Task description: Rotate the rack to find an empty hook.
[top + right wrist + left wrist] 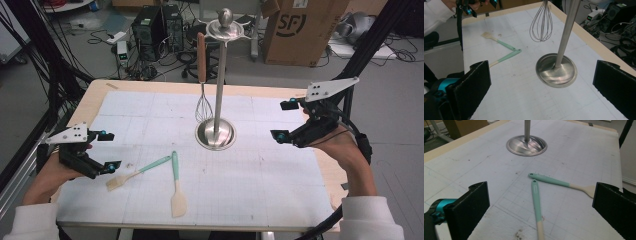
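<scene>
Two mint-handled spatulas [175,182] [136,172] lie near the tabletop's [280,200] front-left corner, handle ends almost touching. The left claw [106,150] hovers just beside them, jaws wide and empty; the right claw [284,120] waits wide near the right edge. A whisk [202,82] hangs from the steel stand [216,132]. The spatulas look light and stiff, best pinched mid-handle.
</scene>
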{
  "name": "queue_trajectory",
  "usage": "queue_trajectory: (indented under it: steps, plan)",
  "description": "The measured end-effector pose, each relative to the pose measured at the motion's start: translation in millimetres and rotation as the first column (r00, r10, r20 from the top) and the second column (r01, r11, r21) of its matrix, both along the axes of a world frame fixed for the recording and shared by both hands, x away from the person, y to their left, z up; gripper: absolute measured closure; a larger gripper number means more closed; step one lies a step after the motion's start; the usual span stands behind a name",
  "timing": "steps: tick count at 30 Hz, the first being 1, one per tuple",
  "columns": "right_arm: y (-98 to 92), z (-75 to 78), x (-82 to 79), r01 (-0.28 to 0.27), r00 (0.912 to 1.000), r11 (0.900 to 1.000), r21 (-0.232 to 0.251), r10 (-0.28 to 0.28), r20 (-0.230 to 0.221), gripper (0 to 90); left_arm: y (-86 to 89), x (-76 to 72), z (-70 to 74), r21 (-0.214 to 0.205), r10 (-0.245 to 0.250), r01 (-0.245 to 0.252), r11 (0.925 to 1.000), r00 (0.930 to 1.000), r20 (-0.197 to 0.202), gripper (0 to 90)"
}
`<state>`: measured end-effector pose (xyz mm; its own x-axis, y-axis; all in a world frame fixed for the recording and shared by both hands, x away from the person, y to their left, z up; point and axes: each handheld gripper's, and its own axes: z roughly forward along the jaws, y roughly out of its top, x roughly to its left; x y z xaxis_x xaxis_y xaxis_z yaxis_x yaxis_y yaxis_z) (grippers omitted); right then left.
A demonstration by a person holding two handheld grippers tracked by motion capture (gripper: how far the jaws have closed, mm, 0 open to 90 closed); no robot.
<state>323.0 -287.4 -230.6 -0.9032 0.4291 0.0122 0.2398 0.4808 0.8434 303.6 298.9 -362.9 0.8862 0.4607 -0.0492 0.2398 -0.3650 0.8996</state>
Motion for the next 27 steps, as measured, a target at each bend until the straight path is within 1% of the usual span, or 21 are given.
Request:
queue_trajectory:
  steps: [3,5,6,7,8,11,12,13,14,15,17,18,19,22,24,25,26,27]
  plan:
    - [2.4,-5.5,-1.9,0.020,0.9998,0.9988,-0.045,-0.020,0.004,0.1,0.5,-0.4,0.5,-0.004,0.009,-0.009,1.0000,1.0000,0.001,1.7]
    - [4.9,-6.9,-3.1,0.019,0.9998,0.9983,-0.056,-0.019,0.002,0.1,0.9,-0.7,0.6,-0.004,0.010,-0.010,0.9999,0.9999,0.002,1.7]
    - [5.7,-7.3,-3.3,0.021,0.9997,0.9979,-0.062,-0.021,0.013,0.1,0.9,-1.3,0.8,-0.007,0.011,-0.011,0.9999,0.9999,0.001,1.7]
    - [7.5,-7.8,-4.2,0.020,0.9998,0.9980,-0.059,-0.020,-0.001,0.1,1.3,-1.4,1.1,-0.006,0.008,-0.008,1.0000,1.0000,0.004,1.7]
    - [7.9,-7.9,-4.5,0.025,0.9997,0.9973,-0.069,-0.025,-0.002,0.1,1.4,-1.6,1.2,-0.009,0.009,-0.009,0.9999,0.9999,0.005,1.7]
    - [7.3,-8.8,-6.0,0.039,0.9990,0.9967,-0.071,-0.041,-0.019,0.1,1.5,-2.5,1.4,-0.007,0.008,-0.008,0.9999,1.0000,0.004,1.7]
    - [6.5,-9.3,-6.5,0.044,0.9989,0.9966,-0.070,-0.045,-0.014,0.1,1.2,-2.7,1.4,-0.006,0.006,-0.006,1.0000,1.0000,0.004,1.7]
    - [4.6,-10.2,-8.1,0.045,0.9989,0.9979,-0.047,-0.045,-0.011,0.1,1.0,-2.6,1.2,-0.005,0.004,-0.004,1.0000,1.0000,0.004,1.7]
    - [1.7,-12.1,-9.0,0.033,0.9993,0.9994,-0.011,-0.033,-0.017,0.1,0.7,-2.5,0.9,-0.001,0.001,-0.001,1.0000,1.0000,0.002,1.7]
    - [-1.3,-14.4,-10.6,0.041,0.9988,0.9992,0.005,-0.041,-0.026,0.1,0.3,-2.4,0.3,-0.001,0.004,-0.004,1.0000,1.0000,0.001,1.7]
    - [-5.2,-20.6,-13.4,0.057,0.9979,0.9983,0.015,-0.056,-0.032,0.1,0.1,-1.8,0.0,0.002,-0.001,0.001,1.0000,1.0000,0.002,1.7]
    - [-6.3,-23.9,-14.7,0.058,0.9978,0.9981,0.019,-0.058,-0.034,0.1,-0.3,-1.9,-0.1,-0.004,0.001,-0.001,1.0000,1.0000,0.001,1.7]
    - [-6.8,-27.3,-15.4,0.060,0.9978,0.9980,0.021,-0.059,-0.029,0.1,-0.5,-2.3,0.1,-0.004,0.003,-0.003,1.0000,1.0000,-0.001,1.7]
    - [-6.3,-36.7,-17.7,0.058,0.9978,0.9980,0.025,-0.057,-0.035,0.1,-1.2,-2.8,0.8,-0.005,0.001,-0.001,1.0000,1.0000,0.002,1.7]
    - [-4.8,-42.5,-18.5,0.053,0.9981,0.9983,0.025,-0.053,-0.032,0.1,-1.4,-3.0,0.9,-0.004,0.000,0.000,1.0000,1.0000,0.002,1.7]
    - [-4.5,-45.8,-17.9,0.044,0.9988,0.9985,0.034,-0.043,-0.021,0.1,-1.6,-3.0,0.8,-0.002,0.000,0.000,1.0000,1.0000,0.004,1.7]
    - [-4.3,-49.1,-17.9,0.040,0.9989,0.9985,0.038,-0.039,-0.025,0.1,-1.7,-3.1,0.6,-0.002,0.000,0.000,1.0000,1.0000,0.002,1.7]
    - [-4.7,-52.2,-17.6,0.045,0.9988,0.9981,0.041,-0.044,-0.022,0.1,-1.8,-3.0,0.4,0.000,0.001,-0.001,1.0000,1.0000,0.002,1.7]
